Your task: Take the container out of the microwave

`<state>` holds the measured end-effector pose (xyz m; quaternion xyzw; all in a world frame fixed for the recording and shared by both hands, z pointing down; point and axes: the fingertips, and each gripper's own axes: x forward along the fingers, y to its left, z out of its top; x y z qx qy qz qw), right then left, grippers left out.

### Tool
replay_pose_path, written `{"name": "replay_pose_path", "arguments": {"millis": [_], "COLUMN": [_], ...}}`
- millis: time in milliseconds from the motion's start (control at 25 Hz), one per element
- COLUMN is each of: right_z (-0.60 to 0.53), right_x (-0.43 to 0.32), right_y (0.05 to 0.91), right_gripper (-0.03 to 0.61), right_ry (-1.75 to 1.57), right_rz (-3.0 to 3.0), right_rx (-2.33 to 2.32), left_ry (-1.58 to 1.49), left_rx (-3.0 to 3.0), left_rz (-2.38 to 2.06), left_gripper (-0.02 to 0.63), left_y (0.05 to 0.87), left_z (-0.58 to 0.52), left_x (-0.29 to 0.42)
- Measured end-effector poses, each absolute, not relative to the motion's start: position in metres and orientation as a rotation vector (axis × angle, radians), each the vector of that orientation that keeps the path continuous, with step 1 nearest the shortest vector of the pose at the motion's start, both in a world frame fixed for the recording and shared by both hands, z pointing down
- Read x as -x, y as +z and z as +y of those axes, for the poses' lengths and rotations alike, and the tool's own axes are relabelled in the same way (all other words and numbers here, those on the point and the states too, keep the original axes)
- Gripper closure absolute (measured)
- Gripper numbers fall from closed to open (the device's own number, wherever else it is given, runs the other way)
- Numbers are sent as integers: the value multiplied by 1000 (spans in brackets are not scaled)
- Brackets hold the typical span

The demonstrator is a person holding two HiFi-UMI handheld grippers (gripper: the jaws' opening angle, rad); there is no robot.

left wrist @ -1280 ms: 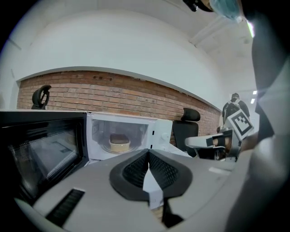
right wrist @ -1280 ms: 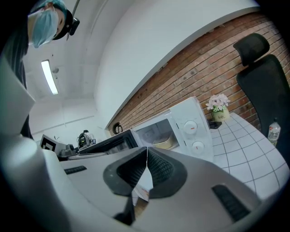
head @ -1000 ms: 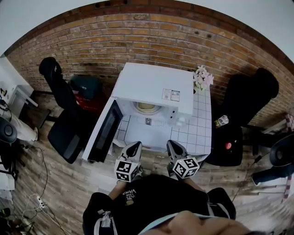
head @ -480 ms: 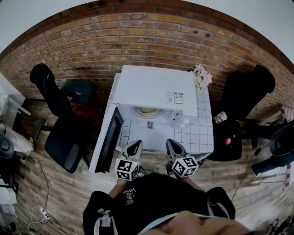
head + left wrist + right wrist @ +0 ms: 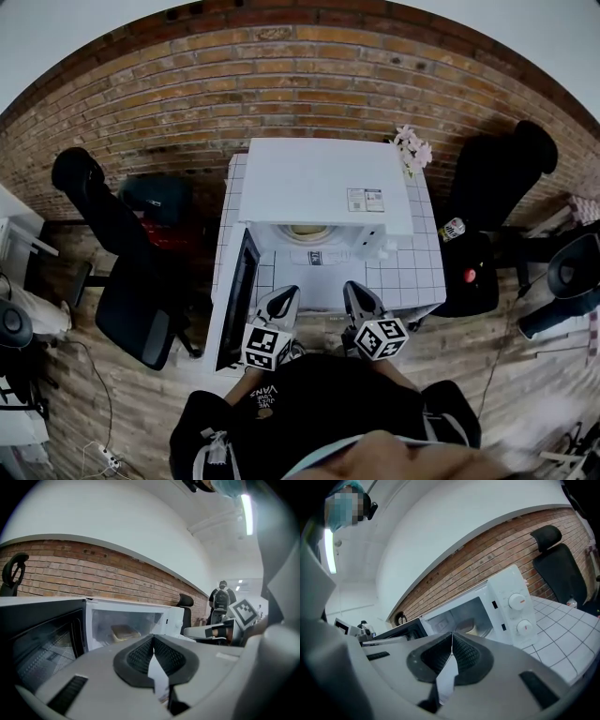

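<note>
A white microwave (image 5: 323, 183) stands on a white tiled table (image 5: 412, 272), and its door (image 5: 239, 300) hangs open to the left. Inside sits a tan container (image 5: 307, 232), which also shows in the left gripper view (image 5: 124, 632) and the right gripper view (image 5: 474, 629). My left gripper (image 5: 286, 298) is at the table's near edge, in front of the open cavity, shut and empty (image 5: 153, 637). My right gripper (image 5: 356, 293) is beside it, also shut with nothing in it (image 5: 452, 634). Both are well short of the container.
Black office chairs stand at the left (image 5: 122, 281) and the right (image 5: 497, 178). A flower bunch (image 5: 410, 150) sits at the table's back right corner. A bottle (image 5: 452, 228) stands off the table's right side. A brick wall runs behind. A person with a backpack (image 5: 219, 603) stands far off.
The view has swung so the microwave now faces me squarely and its open door shows edge-on. Both grippers shifted slightly right along the table's edge and stayed shut.
</note>
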<state>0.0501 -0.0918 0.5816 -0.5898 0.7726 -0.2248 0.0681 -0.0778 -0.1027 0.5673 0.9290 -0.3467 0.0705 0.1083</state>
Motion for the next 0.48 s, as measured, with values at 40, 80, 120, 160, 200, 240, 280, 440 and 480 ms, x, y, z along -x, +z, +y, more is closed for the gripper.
{"name": "replay_pose_path", "arguments": {"millis": [40, 80, 120, 160, 200, 240, 280, 440, 480], "right_z": [-93, -94, -96, -98, -101, -104, -107, -124, -129], "right_x": [-49, -48, -49, -50, -51, -53, -54, -59, -60], "right_y": [583, 584, 584, 584, 584, 583, 583, 584, 584], "right_gripper": [572, 574, 572, 572, 572, 572, 572, 572, 572], "right_ry": [-673, -667, -660, -652, -645, -640, -638, -648, -649], "right_rz": [2323, 2318, 2311, 2304, 2298, 2293, 2290, 2286, 2291], "right_rx": [1790, 1803, 1816, 1827, 1837, 1845, 1851, 1854, 1850], "left_ry": [204, 200, 199, 201, 201, 200, 197, 173, 167], "left_rx": [-2739, -2740, -2734, -2725, -2717, -2713, -2711, -2699, -2696], "left_rz": [-1012, -1006, -1005, -1007, -1009, -1009, -1009, -1022, -1030], "left_gripper": [603, 601, 602, 602, 602, 601, 603, 603, 603], "left_y": [568, 569, 570, 572, 574, 575, 575, 572, 571], "left_z": [-104, -105, -108, -111, -114, -116, -118, -131, -134], "left_x": [79, 80, 82, 83, 83, 82, 82, 76, 74]}}
